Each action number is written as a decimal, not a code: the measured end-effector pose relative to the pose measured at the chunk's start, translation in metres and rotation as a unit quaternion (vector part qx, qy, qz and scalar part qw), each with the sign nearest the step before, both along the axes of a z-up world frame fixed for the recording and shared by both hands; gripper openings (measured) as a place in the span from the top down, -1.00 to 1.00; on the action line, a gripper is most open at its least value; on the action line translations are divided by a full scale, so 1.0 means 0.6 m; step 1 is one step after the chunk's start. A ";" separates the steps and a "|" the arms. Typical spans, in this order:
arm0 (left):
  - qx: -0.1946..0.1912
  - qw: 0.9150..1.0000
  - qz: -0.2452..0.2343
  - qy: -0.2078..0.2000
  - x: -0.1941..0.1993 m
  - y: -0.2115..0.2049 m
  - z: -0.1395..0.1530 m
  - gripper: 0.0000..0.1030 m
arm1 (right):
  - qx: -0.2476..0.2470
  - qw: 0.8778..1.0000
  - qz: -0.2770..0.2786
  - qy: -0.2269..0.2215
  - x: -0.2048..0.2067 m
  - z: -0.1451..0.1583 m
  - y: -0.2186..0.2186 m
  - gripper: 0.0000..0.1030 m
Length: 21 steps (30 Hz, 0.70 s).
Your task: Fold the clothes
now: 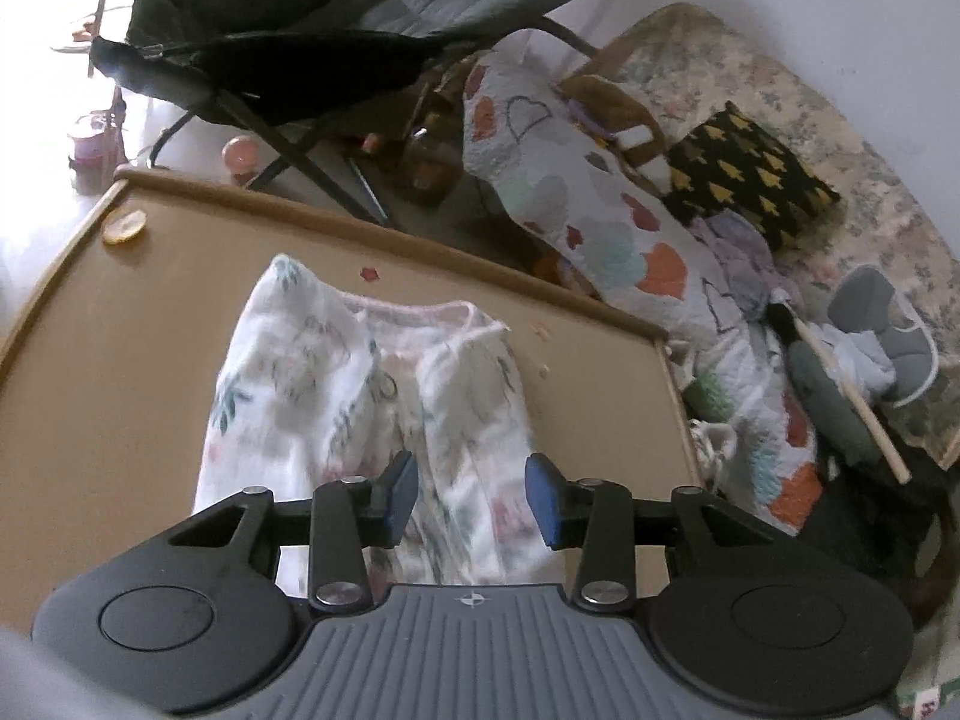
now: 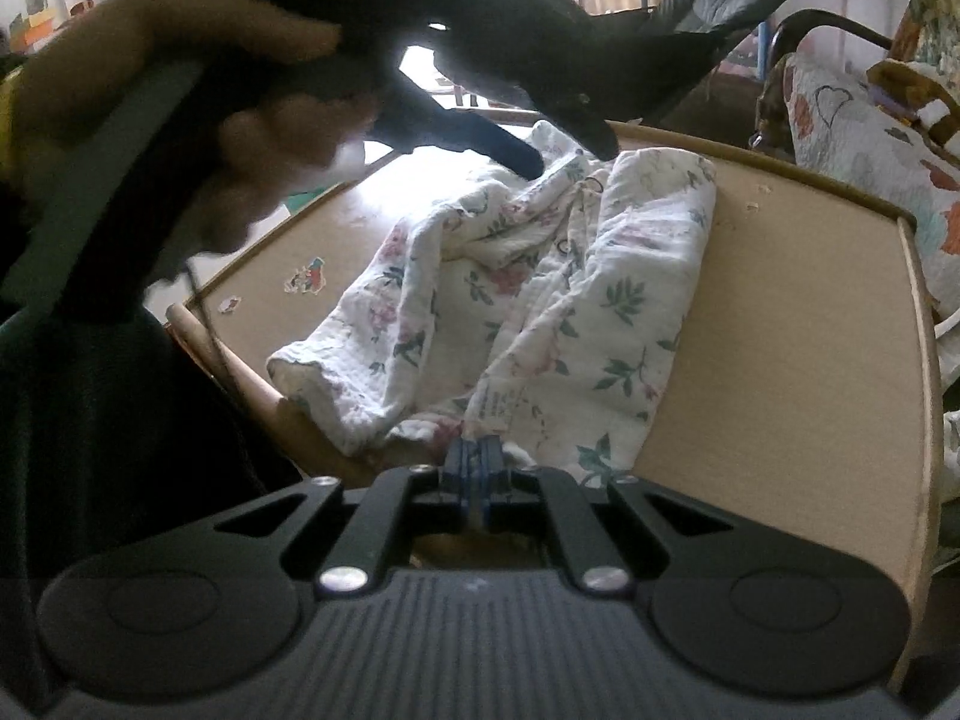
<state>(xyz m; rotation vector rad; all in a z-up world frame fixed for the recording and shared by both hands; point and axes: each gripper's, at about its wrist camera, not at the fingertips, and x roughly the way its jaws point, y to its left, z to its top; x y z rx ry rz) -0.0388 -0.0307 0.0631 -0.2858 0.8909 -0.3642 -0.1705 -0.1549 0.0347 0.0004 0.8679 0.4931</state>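
Observation:
A white floral garment lies crumpled on a tan table with a raised wooden rim. In the left wrist view my left gripper hovers over its near part, blue pads apart with nothing between them. The right wrist view shows the same garment and my right gripper shut on its hem at the near table edge. The left gripper, held in a hand, hangs dark above the garment's far end.
Behind the table stands a folding chair draped in dark cloth. To the right lie a heart-patterned quilt and a black and yellow pillow. Stickers mark the tabletop, and a small orange item sits at its far corner.

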 end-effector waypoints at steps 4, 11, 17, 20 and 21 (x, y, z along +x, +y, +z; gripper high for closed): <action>0.010 1.000 0.007 -0.001 0.035 -0.010 -0.005 0.17 | 0.003 1.000 0.000 0.001 0.001 -0.001 -0.001 0.91; 0.023 1.000 0.001 0.001 0.091 -0.024 -0.030 0.17 | 0.010 1.000 0.000 0.004 0.004 -0.003 -0.003 0.91; 0.035 0.999 -0.022 -0.013 0.115 -0.032 -0.044 0.18 | 0.018 1.000 -0.001 0.007 0.005 -0.004 -0.007 0.92; 0.041 0.999 -0.031 -0.014 0.124 -0.035 -0.054 0.20 | 0.022 1.000 -0.002 0.009 0.006 -0.005 -0.009 0.92; 0.040 0.998 -0.035 -0.012 0.126 -0.036 -0.057 0.22 | 0.023 1.000 -0.002 0.009 0.006 -0.005 -0.010 0.92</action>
